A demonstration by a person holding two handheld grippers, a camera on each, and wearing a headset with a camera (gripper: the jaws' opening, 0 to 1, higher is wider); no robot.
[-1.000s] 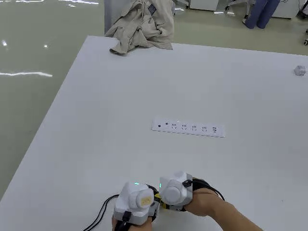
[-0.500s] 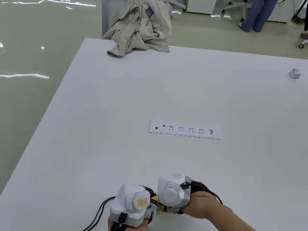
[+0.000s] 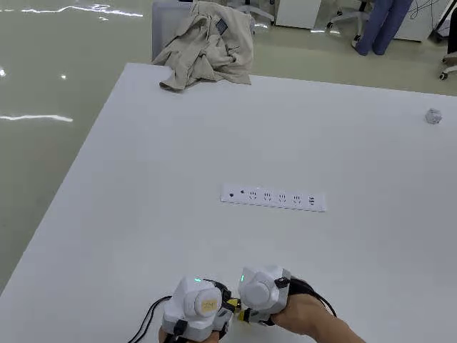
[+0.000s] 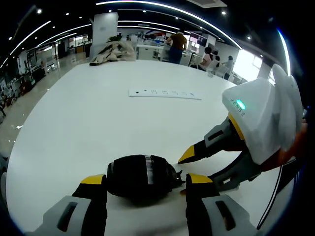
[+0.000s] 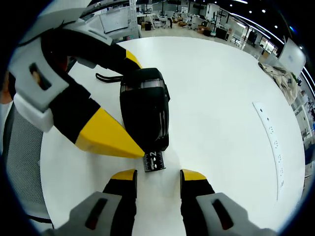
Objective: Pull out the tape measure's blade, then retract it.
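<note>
Near edge of white counter: left tongs clamp black rounded plastic tape measure. Right tongs narrowly parted, just short of blade tip. Pull-out barely begun; next, pinch the tip and draw away.

The tape measure is black, its blade pale with black numerals. The left hand-held gripper and right hand-held gripper have white bodies and yellow-tipped black jaws. Table and power strip are white.
</note>
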